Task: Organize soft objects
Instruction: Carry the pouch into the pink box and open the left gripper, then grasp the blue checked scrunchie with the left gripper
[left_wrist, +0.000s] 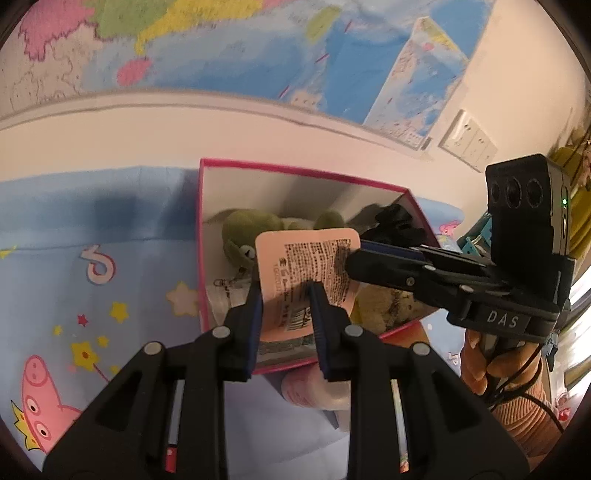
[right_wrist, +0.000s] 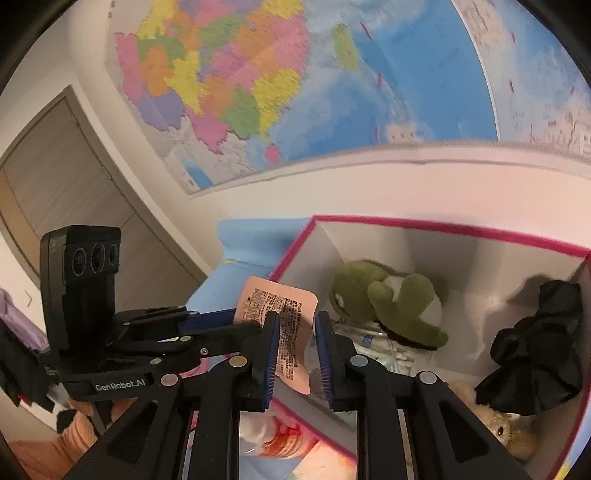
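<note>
A pink-rimmed white box stands on the blue cartoon bedsheet. Inside lie a green frog plush, a black fabric piece and a tan plush. A flat pink packet with printed text hangs over the box's near edge. My left gripper has its jaws around the packet's lower part. My right gripper has its jaws around the packet from the other side; in the left wrist view its fingertips meet the packet's right edge.
A coloured wall map hangs behind the bed. Wall sockets sit at right. A cupboard door stands at left. A pink-and-white soft item lies beneath the grippers outside the box.
</note>
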